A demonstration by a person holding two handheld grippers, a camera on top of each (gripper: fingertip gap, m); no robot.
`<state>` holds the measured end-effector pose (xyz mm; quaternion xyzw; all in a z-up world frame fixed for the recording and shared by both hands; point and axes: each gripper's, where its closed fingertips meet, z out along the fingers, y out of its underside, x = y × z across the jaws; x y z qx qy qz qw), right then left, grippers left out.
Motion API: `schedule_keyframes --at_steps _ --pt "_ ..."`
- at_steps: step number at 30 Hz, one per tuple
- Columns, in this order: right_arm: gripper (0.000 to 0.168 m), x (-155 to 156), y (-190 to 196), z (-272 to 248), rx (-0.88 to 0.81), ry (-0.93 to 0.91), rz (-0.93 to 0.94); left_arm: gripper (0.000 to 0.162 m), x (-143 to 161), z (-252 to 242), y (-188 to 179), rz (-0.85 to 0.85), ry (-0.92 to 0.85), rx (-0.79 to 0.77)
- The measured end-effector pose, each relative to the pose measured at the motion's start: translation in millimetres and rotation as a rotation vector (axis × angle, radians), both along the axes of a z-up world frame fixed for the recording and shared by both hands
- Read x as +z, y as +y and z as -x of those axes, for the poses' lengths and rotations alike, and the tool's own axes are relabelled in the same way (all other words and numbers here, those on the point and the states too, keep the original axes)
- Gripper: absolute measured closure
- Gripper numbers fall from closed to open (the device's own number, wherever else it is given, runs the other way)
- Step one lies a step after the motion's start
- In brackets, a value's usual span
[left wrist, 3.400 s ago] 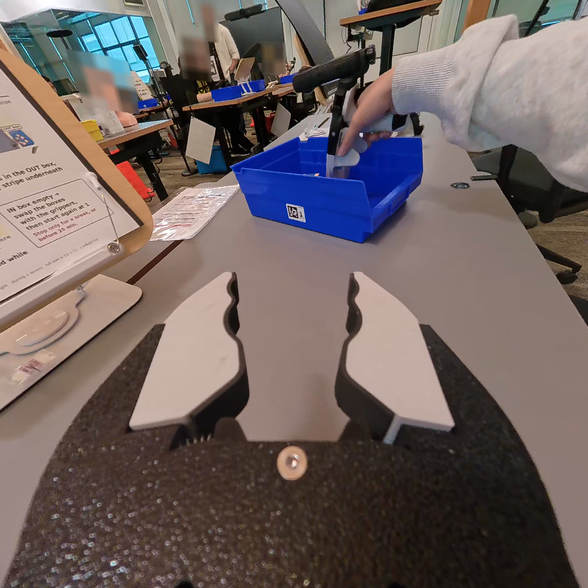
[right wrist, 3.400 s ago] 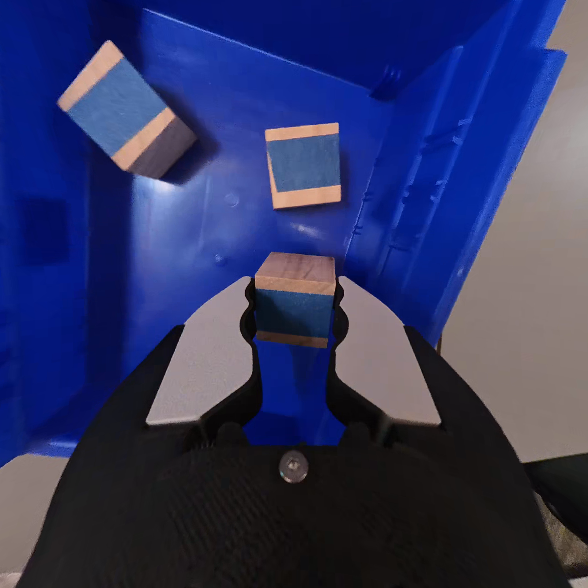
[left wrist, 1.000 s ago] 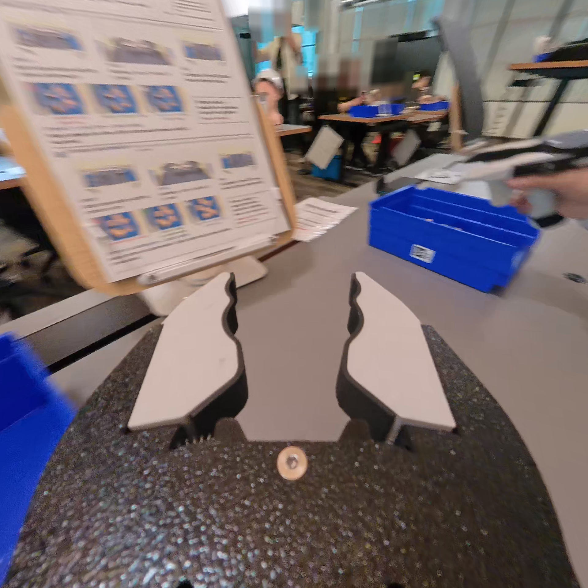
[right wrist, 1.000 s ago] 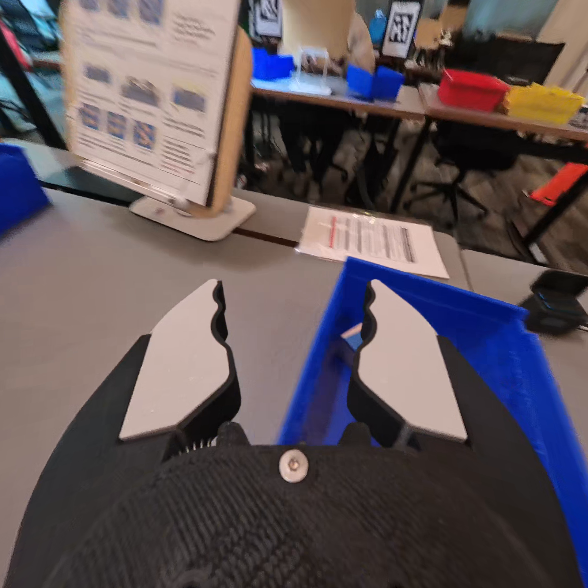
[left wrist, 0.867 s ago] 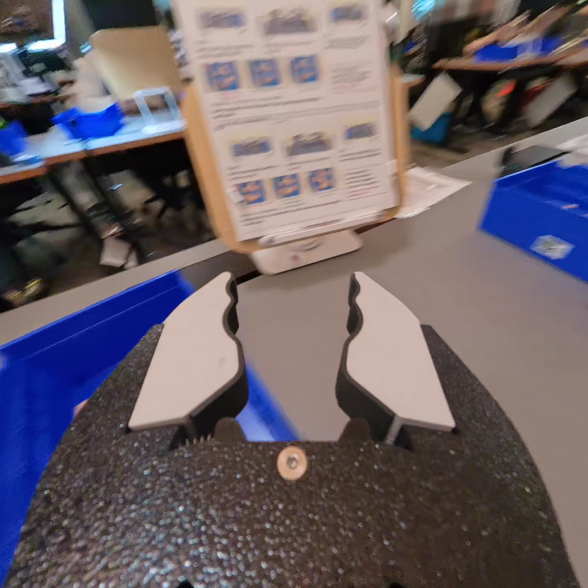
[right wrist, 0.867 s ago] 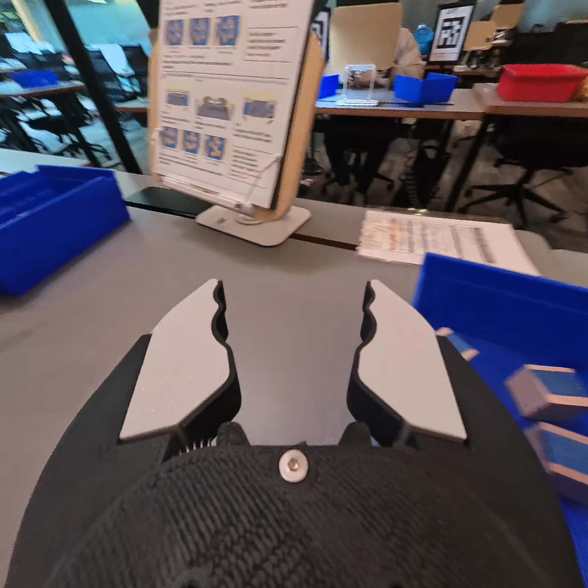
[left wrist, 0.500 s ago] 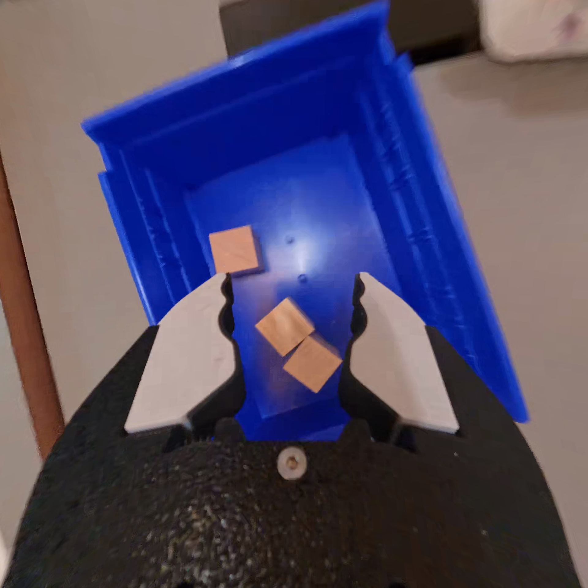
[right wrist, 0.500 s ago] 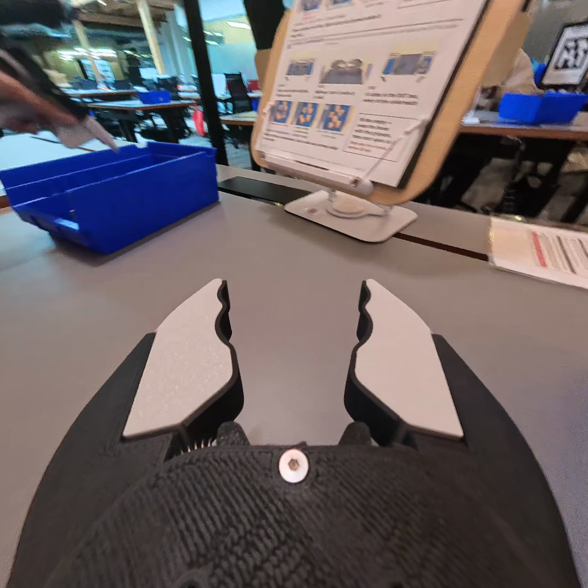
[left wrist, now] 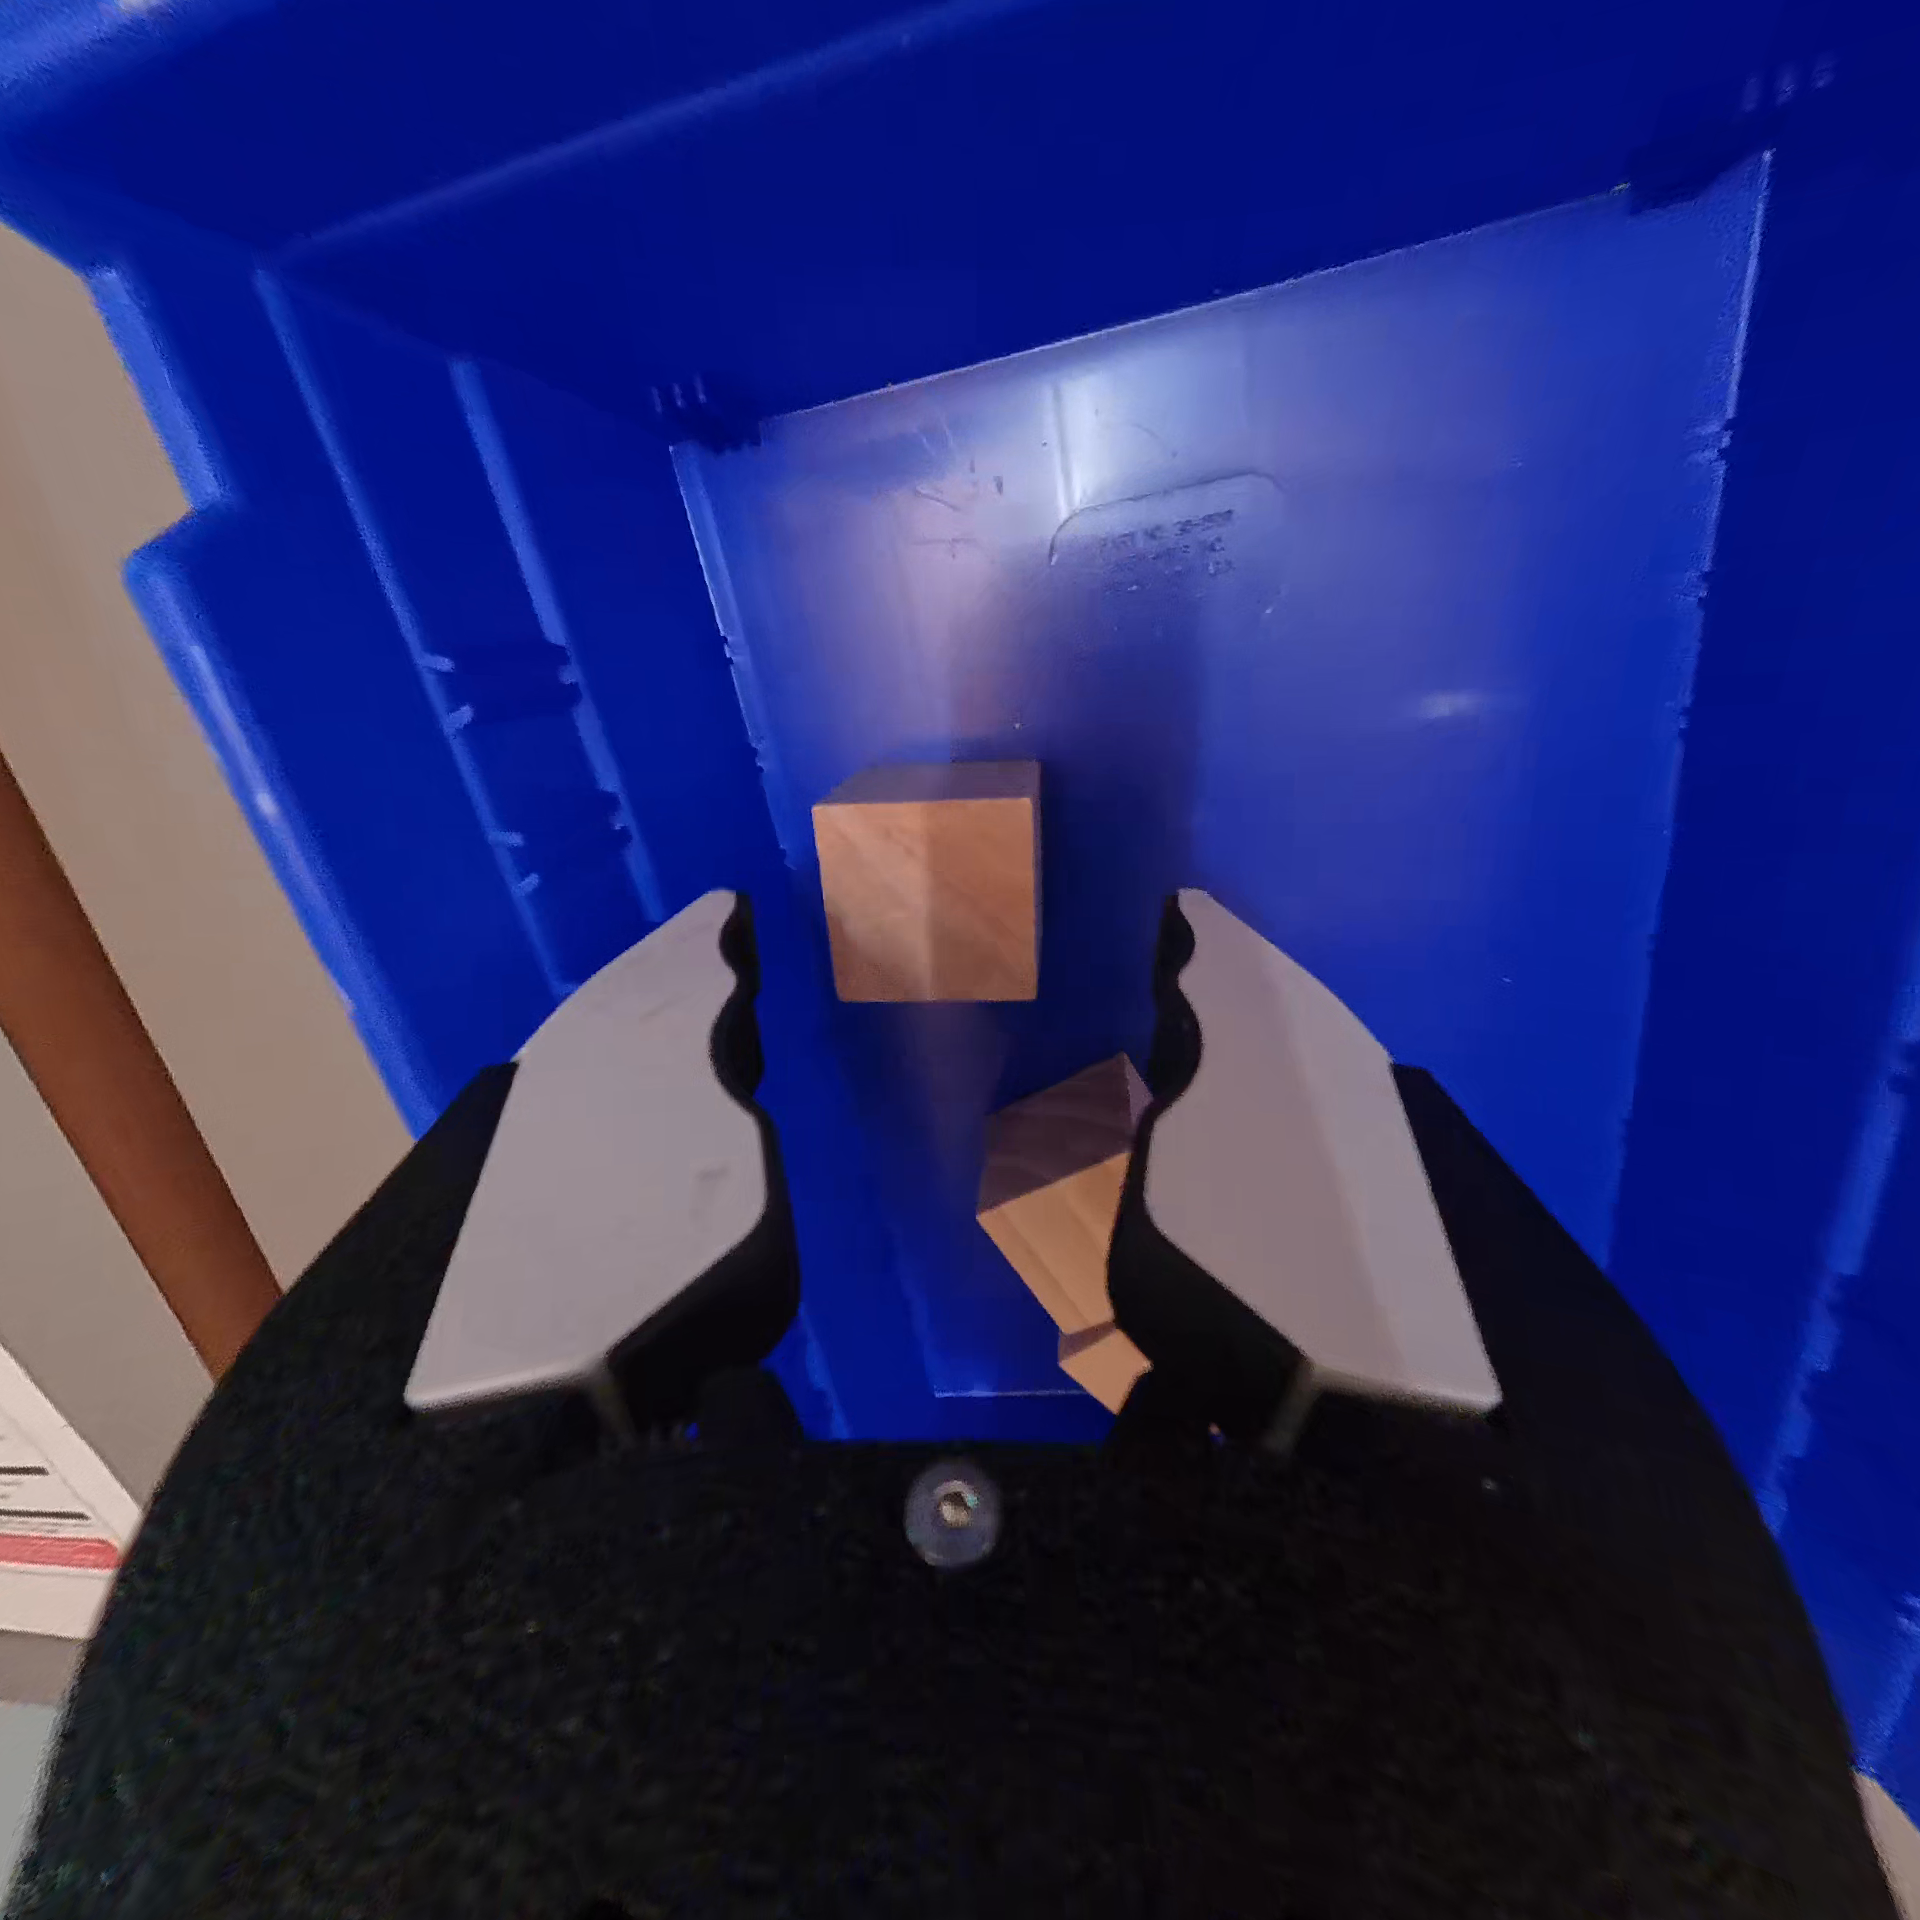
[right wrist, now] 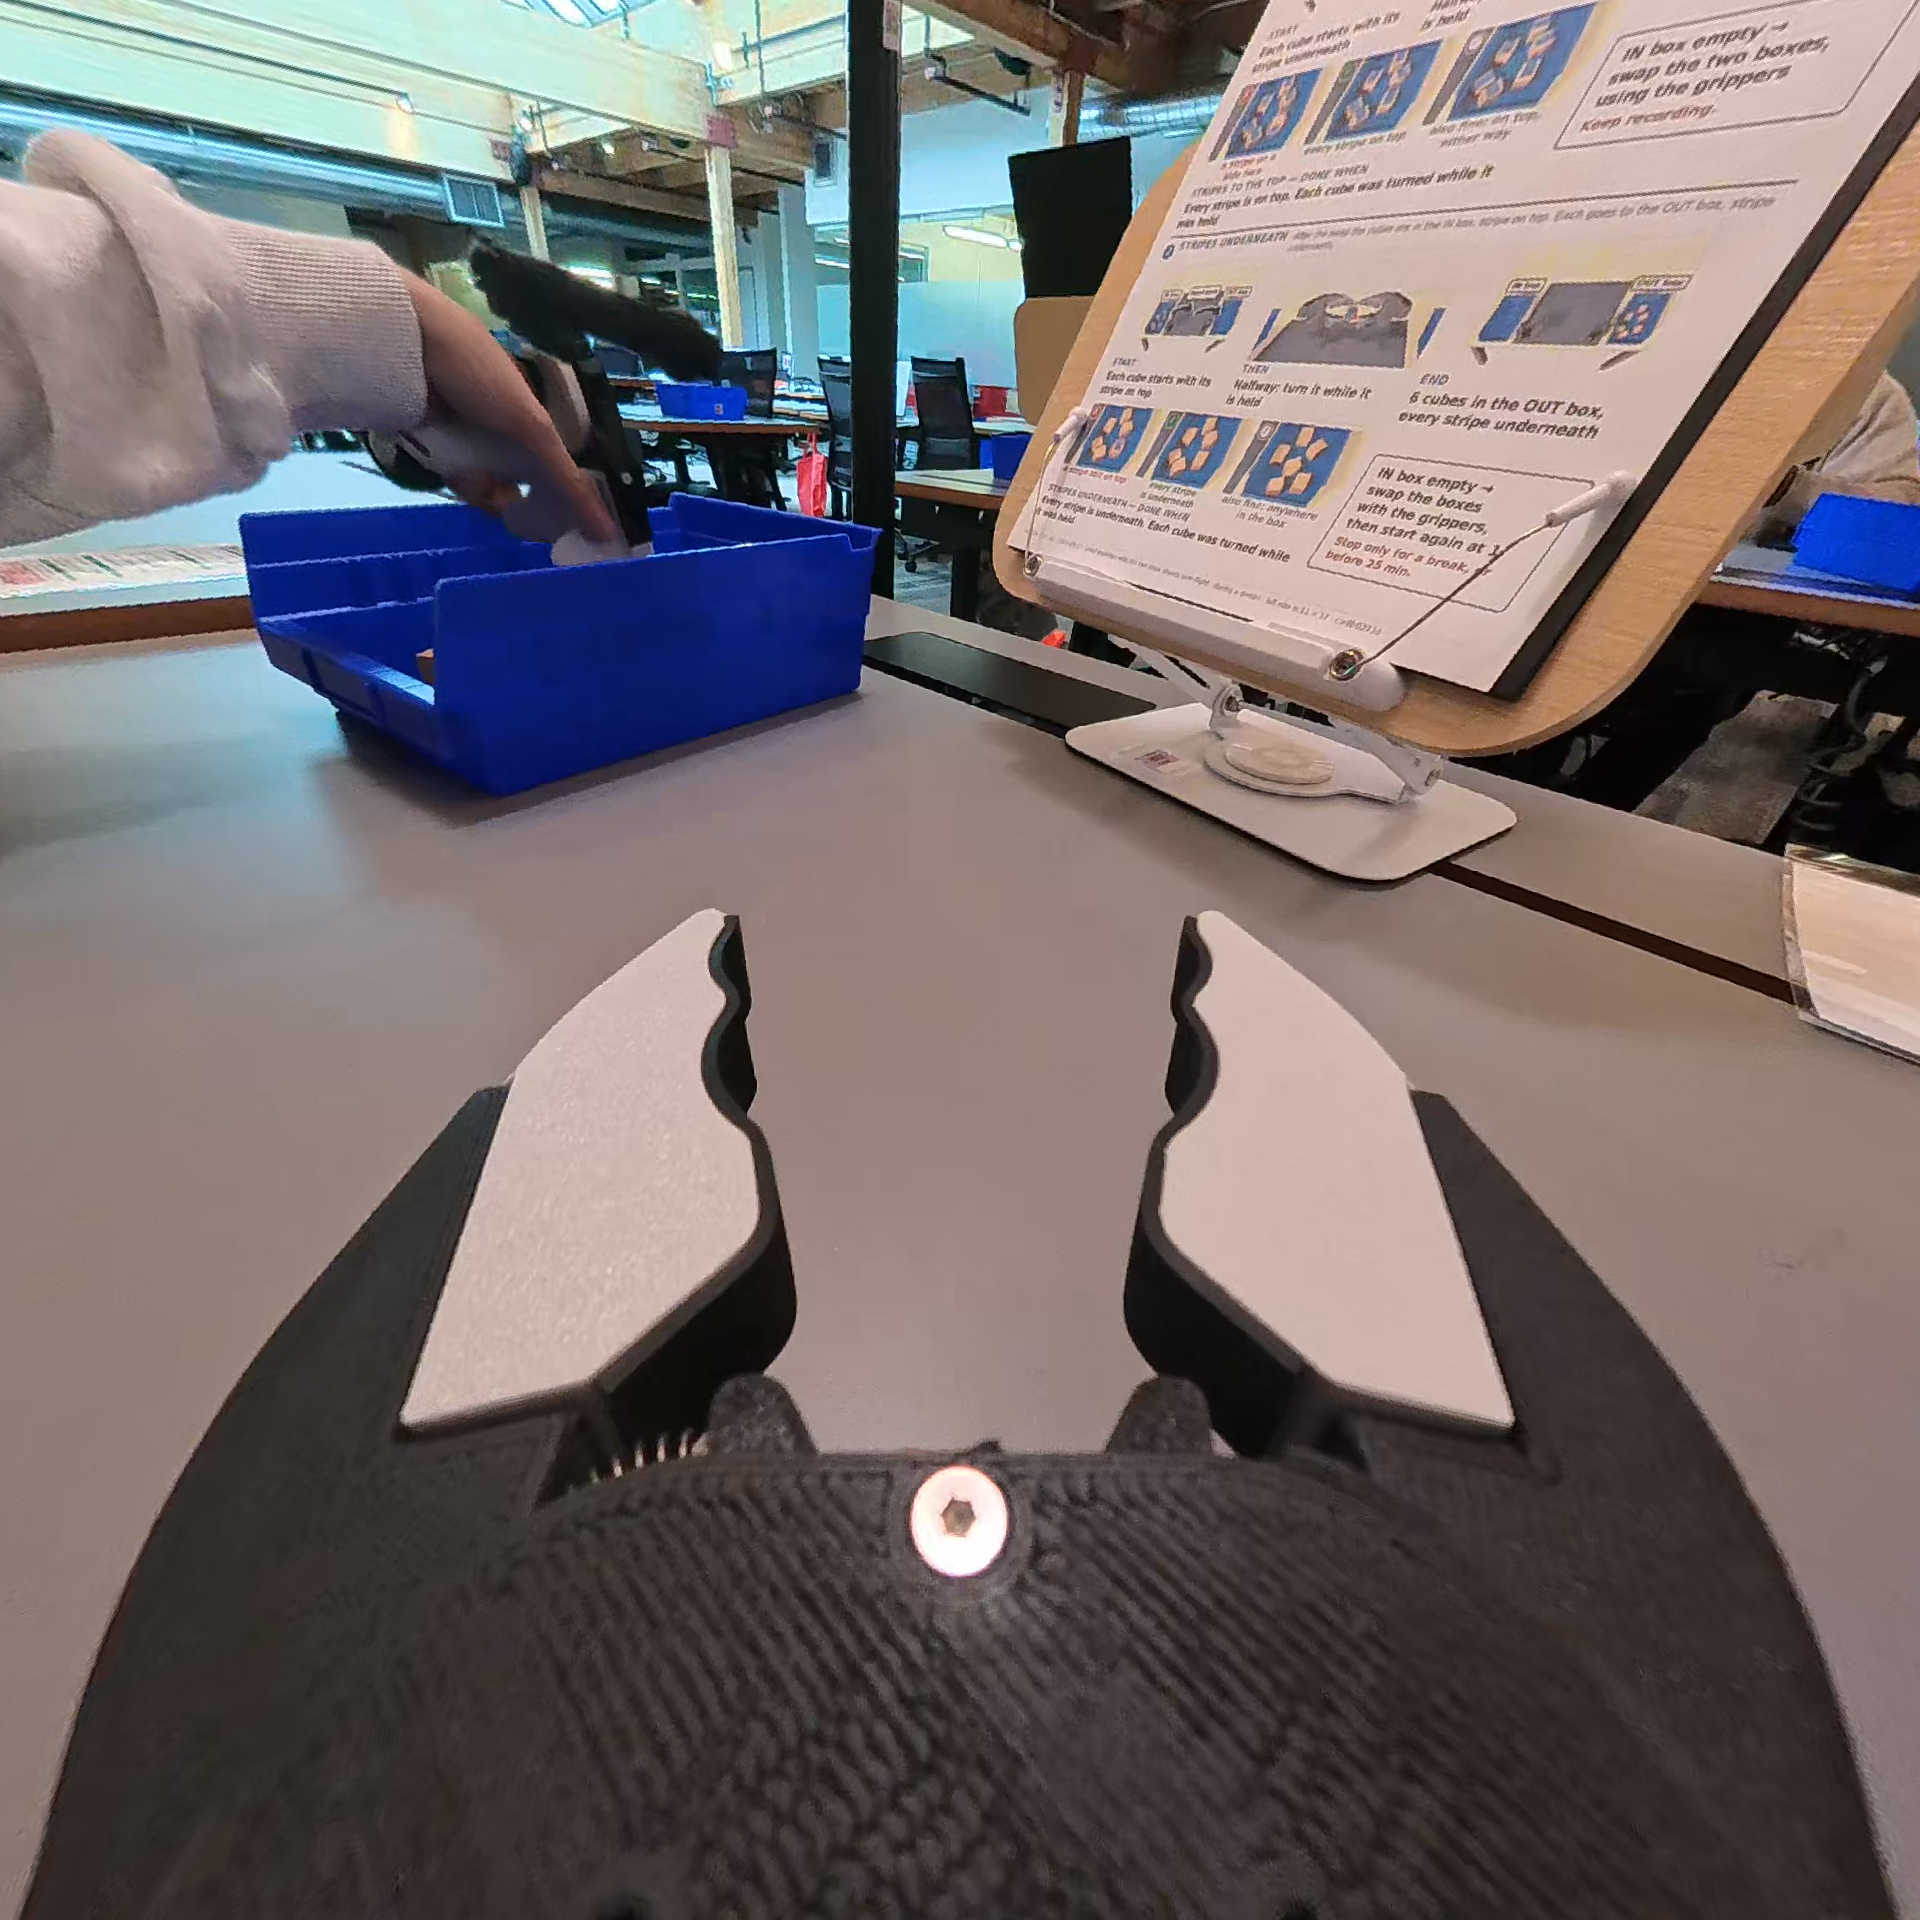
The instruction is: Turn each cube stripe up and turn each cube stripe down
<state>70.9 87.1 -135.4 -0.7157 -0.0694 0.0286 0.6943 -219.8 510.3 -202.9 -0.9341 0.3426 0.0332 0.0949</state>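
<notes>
Cubes (left wrist: 1060, 1195) half-hidden behind left claw (left wrist: 954, 977)

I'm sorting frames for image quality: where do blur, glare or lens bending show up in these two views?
Left wrist view: the blue bin is smeared at its edges, and pale glare streaks its floor above the wooden cube. Right wrist view: mostly sharp, though the person's hand and the far gripper are motion-blurred; the wide lens bends the table and tilts the instruction board.

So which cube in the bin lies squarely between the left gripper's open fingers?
The far cube, fully visible just beyond the fingertips. The other two sit nearer, tucked partly behind the right finger.
</notes>
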Motion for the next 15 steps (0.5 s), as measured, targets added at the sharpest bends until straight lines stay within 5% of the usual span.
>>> schedule_keyframes --at_steps 15 --pt "0.089 -2 1 3 0.004 -0.023 0.016 0.117 -20 6 4 -0.041 0.065 0.003"
